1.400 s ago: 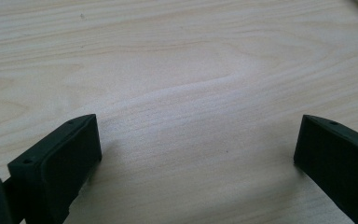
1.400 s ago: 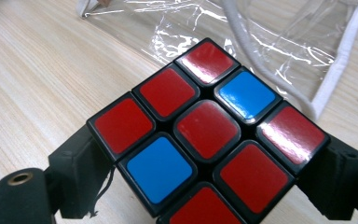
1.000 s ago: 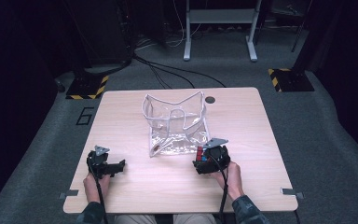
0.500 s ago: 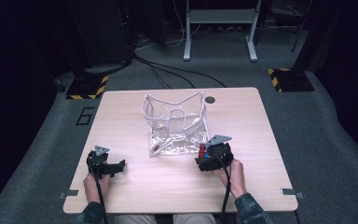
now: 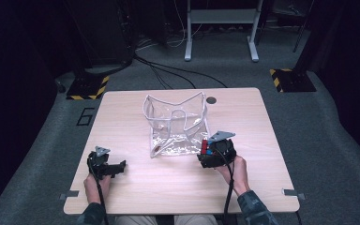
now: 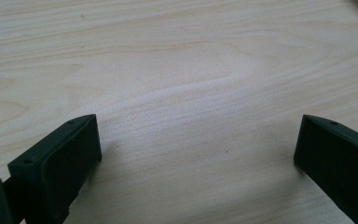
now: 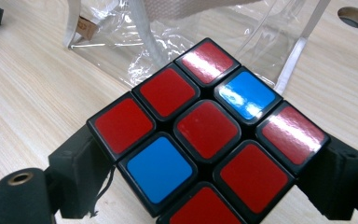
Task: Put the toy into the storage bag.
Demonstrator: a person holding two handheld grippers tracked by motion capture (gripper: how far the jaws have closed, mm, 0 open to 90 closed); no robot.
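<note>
High view: clear plastic bag (image 5: pixel 176 124) mid-table (image 5: pixel 262 122); right gripper (image 5: pixel 211 157) just beside its near right corner. Left gripper view: left gripper (image 6: pixel 196 140) jaws spread, nothing between, over bare wood. Right gripper view: jaws clamp puzzle cube (image 7: pixel 205 130), red and blue stickers, beside bag.

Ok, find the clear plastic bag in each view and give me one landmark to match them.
High view: the clear plastic bag stands mid-table, left of the right claw.
Left gripper view: bare table ahead, no bag seen.
Right gripper view: bag across the top, behind the cube.
Shared landmark: the round table hole.
</note>
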